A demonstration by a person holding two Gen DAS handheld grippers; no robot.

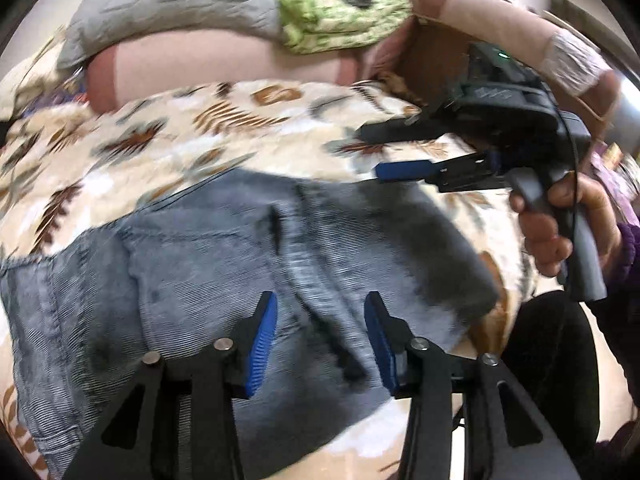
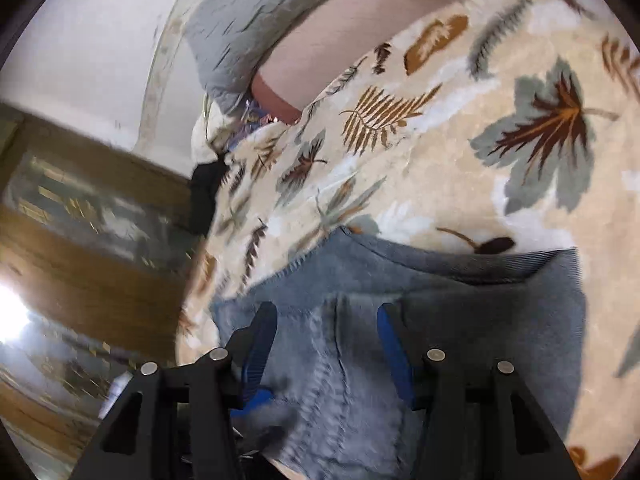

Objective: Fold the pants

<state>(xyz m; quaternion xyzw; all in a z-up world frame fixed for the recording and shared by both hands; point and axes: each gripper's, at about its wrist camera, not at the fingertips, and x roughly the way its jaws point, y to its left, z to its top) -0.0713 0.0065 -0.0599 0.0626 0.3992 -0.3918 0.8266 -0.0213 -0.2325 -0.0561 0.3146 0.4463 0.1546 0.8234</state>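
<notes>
Between the left gripper fingers, nothing is being pinched: jaws are standing apart, blue pads facing each other across a gap, with the pants lying below and beyond the tips. Whether the pads are brushing the denim, I cannot tell; the frame is blurred. The pants are grey-blue jeans, lying flat on a leaf-print blanket, spreading from under the fingers out to the left edge and ahead of the tips. A seam is running between the two pads and away from them.

Ahead and to the right of those tips, the right gripper is hovering over the blanket just past the far edge of the jeans, one blue pad showing, its jaws apart. A hand is gripping its grey handle, a dark purple sleeve showing behind it.

From the right wrist view, the right gripper fingers are also sitting apart, with denim showing in the gap. Grip or no grip is not clear from here; the fabric is looking bunched near the left pad. A folded edge of the jeans is running across just beyond the tips.

Further out, past the blanket, a pink cushion, a grey quilted cover and a green patterned cloth are lying along the far side. Left of the right fingers, a wooden cabinet is standing beside the bed.
</notes>
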